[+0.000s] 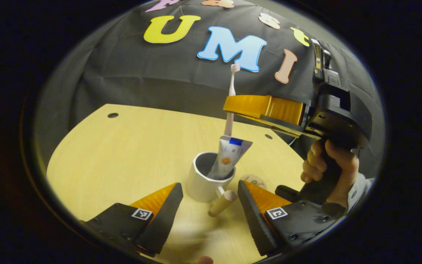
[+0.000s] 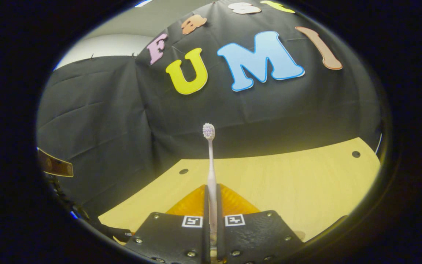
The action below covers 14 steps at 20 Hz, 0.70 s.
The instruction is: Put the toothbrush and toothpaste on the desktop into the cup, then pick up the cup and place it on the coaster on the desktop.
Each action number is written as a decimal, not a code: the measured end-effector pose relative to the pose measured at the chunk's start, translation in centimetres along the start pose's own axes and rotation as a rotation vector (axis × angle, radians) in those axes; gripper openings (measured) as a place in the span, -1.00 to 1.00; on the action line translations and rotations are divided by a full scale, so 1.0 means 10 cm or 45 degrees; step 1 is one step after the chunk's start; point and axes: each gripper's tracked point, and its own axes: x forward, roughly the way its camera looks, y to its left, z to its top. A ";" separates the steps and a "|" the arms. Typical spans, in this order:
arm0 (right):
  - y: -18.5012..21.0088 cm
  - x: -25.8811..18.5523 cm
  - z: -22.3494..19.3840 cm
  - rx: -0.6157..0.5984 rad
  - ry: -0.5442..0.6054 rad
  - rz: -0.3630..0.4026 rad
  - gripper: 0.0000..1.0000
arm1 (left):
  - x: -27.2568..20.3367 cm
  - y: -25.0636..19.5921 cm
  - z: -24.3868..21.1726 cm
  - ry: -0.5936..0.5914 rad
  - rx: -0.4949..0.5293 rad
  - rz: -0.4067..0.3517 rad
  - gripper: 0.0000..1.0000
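Observation:
A white cup [image 1: 205,181] with a wooden handle [image 1: 222,202] stands on the wooden desktop [image 1: 130,154], between the spread fingers of my open left gripper [image 1: 211,200]. The toothpaste tube [image 1: 227,157] leans inside it. A pale toothbrush [image 1: 232,91] is upright above the cup, its lower end hidden behind the tube. My right gripper [image 1: 230,107], held by a hand [image 1: 324,165], reaches in from the right and is shut on the brush's handle. In the right gripper view, the toothbrush [image 2: 211,165] rises bristles-up from the shut right gripper [image 2: 211,190]. A round coaster [image 1: 254,180] lies just right of the cup.
The desktop has small dark holes [image 1: 113,115] near its far edge, against the black cloth wall. Part of the left gripper [image 2: 55,167] shows at the left edge of the right gripper view. Bare wood [image 2: 299,183] stretches off to the right there.

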 end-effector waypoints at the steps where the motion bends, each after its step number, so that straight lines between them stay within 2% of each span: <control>1: 0.01 -0.01 -0.05 0.002 0.021 0.006 -0.84 | 0.00 -0.01 0.00 0.002 -0.007 -0.005 0.87; 4: 0.06 -0.04 -0.20 0.003 0.107 0.035 -0.78 | 0.01 -0.03 -0.02 0.009 -0.011 -0.009 0.89; 5: 0.08 -0.07 -0.22 -0.004 0.125 0.042 -0.48 | 0.01 -0.03 -0.02 0.013 -0.017 -0.012 0.87; 6: 0.08 -0.08 -0.25 -0.020 0.135 0.037 -0.33 | 0.03 -0.04 -0.04 0.021 -0.024 -0.014 0.94; 7: 0.09 -0.12 -0.25 -0.036 0.138 0.032 0.08 | 0.04 -0.05 -0.06 0.029 -0.028 -0.015 1.00; 8: 0.09 -0.13 -0.25 -0.048 0.137 0.032 0.20 | 0.06 -0.04 -0.06 0.034 -0.030 -0.014 0.94; 9: 0.08 -0.15 -0.25 -0.058 0.136 0.017 0.51 | 0.07 -0.05 -0.07 0.039 -0.033 -0.013 0.87; 10: 0.06 -0.20 -0.23 -0.063 0.134 0.003 0.58 | 0.08 -0.05 -0.07 0.044 -0.036 -0.013 0.87; 11: 0.05 -0.24 -0.20 -0.064 0.127 -0.010 0.80 | 0.09 -0.06 -0.07 0.047 -0.038 -0.011 0.87; 14: -0.03 -0.35 -0.05 -0.052 0.090 -0.053 0.80 | 0.12 -0.10 -0.10 0.074 -0.033 -0.011 0.89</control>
